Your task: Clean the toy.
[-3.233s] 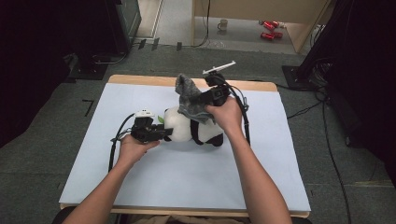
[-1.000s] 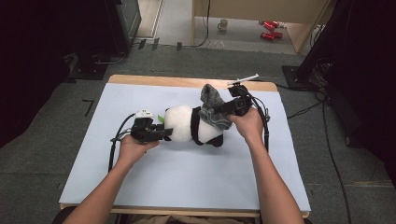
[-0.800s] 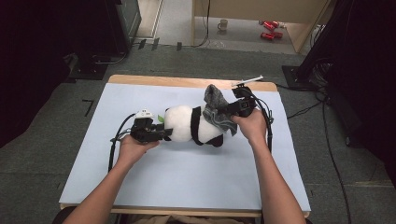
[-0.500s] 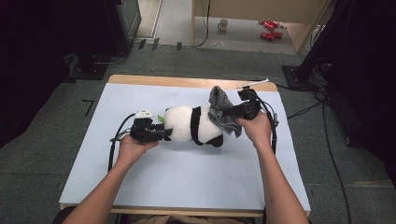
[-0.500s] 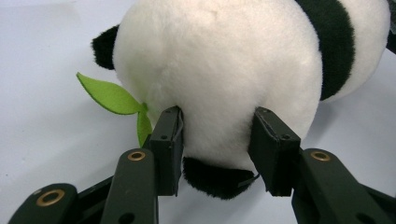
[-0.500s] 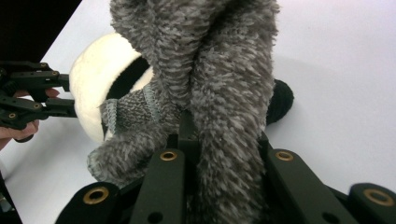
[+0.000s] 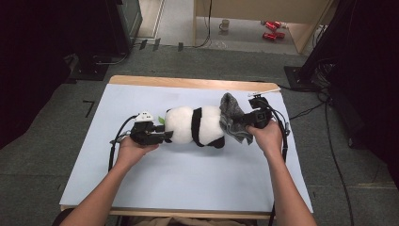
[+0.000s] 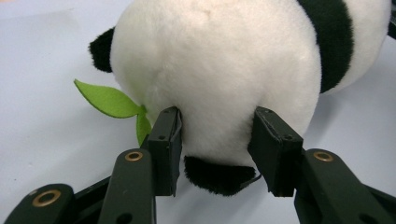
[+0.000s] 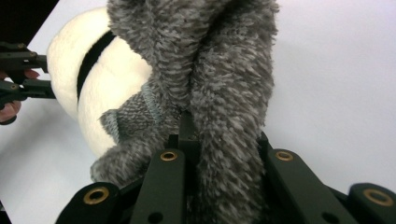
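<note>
A black-and-white panda plush (image 7: pixel 195 125) lies on its side in the middle of the table. My left gripper (image 7: pixel 165 135) holds its left end. In the left gripper view both pads (image 8: pixel 169 140) press into the white fur of the plush (image 8: pixel 219 70), beside a green felt leaf (image 8: pixel 109 100). These jaws have just been opening a little, with the plush still between them. My right gripper (image 7: pixel 244 123) is shut on a grey fuzzy cloth (image 7: pixel 231 120), which bunches against the plush's right end. The cloth (image 9: pixel 210 70) hides the right gripper's (image 9: pixel 187 126) fingertips.
The pale blue table (image 7: pixel 141 188) has a wooden far edge. A thin white stick (image 7: pixel 263 90) lies at its far right corner. Black cables trail from both grippers. Dark equipment stands on the floor to the left and right.
My right gripper has carried the grey cloth rightward and slightly down, from above the plush's back to its right end. The left hand and the plush have stayed put.
</note>
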Tool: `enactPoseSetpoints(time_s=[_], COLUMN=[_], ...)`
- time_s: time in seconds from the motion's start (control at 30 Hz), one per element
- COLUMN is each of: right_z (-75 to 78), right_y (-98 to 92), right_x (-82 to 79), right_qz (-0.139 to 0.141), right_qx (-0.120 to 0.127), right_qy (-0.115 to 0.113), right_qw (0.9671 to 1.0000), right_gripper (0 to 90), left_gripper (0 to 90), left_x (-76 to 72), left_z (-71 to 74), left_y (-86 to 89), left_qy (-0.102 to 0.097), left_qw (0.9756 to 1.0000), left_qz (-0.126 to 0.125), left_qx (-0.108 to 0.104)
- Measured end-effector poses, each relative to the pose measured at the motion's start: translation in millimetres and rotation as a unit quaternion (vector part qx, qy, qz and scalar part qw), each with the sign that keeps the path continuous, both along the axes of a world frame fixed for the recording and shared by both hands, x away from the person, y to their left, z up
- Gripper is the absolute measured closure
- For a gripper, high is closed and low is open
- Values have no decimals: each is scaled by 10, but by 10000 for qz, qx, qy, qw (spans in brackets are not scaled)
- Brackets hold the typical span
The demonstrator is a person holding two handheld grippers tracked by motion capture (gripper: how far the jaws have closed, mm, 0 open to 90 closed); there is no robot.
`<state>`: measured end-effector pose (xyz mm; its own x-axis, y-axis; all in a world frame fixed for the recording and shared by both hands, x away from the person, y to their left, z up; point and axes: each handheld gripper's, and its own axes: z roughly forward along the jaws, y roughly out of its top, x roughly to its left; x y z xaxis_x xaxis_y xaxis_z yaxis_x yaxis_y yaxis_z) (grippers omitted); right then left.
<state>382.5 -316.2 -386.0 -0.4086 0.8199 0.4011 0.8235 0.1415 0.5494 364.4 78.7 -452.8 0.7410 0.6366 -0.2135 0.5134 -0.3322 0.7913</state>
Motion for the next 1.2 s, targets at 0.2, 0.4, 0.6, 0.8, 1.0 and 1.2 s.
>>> enactPoseSetpoints(time_s=[0.2, 0.4, 0.6, 0.8, 1.0, 1.2], right_z=[215, 264, 159, 121, 105, 147], right_y=[10, 363, 492, 458, 454, 518], right_x=[-94, -82, 36, 127, 225, 330], right_qz=[62, 495, 474, 370, 218, 99], right_qx=[254, 217, 122, 235, 410, 420], right_qy=[-233, -263, -198, -157, -219, -313], right_qw=[9994, 9982, 9986, 9989, 9987, 9986], right_gripper=[766, 766, 767, 767, 766, 764], left_gripper=[547, 499, 336, 287, 246, 252], left_x=[-4, -24, -116, -103, -23, 58], left_z=[14, 37, 24, -45, -118, -140], left_y=[-7, 6, 40, -52, -126, -172], left_qy=[-50, -240, -513, -495, -736, -828], left_qw=[9999, 9996, 9971, 9973, 9969, 9965], left_qz=[28, -64, -545, -551, -271, 50], left_qx=[-101, -116, 165, -8, -18, 51])
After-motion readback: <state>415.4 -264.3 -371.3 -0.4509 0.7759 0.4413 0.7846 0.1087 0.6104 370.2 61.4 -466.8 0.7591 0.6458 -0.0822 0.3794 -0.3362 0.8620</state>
